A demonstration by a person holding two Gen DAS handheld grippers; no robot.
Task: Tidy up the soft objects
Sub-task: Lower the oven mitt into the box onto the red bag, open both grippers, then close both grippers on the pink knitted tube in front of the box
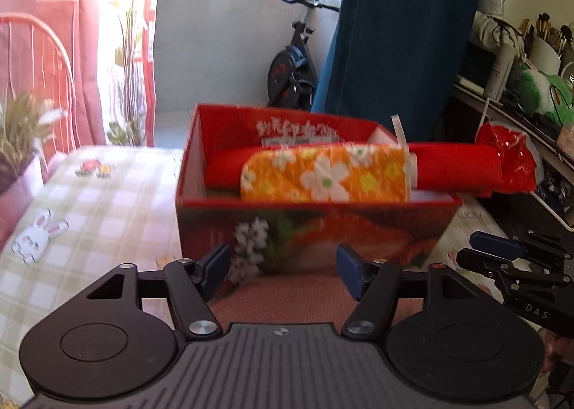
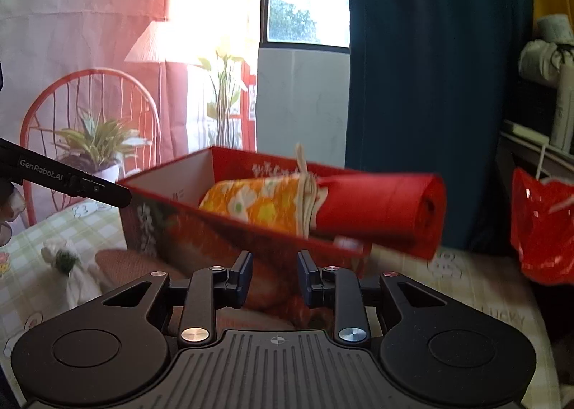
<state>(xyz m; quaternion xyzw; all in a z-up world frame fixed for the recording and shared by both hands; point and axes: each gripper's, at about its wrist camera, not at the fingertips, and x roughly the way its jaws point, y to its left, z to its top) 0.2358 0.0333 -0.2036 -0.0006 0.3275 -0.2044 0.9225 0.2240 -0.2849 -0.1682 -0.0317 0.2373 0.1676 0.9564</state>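
The red box (image 1: 315, 229) stands just ahead of both tools on the bench (image 1: 100, 201), blocking any straight forward pass at bench level. Its open top is partly filled by the orange flowered pouch (image 1: 326, 175) and the red roll (image 1: 455, 165), whose right end juts past the box's right wall. Left of the box the checked cloth lies open. Near left, a small white bundle (image 2: 71, 272) sits on the bench. A red plastic bag (image 2: 541, 226) crowds the right side.

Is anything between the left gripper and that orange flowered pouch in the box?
Yes. The red box's near wall stands between the left gripper and the orange flowered pouch, which shows above the rim. From above, nothing visible blocks it.
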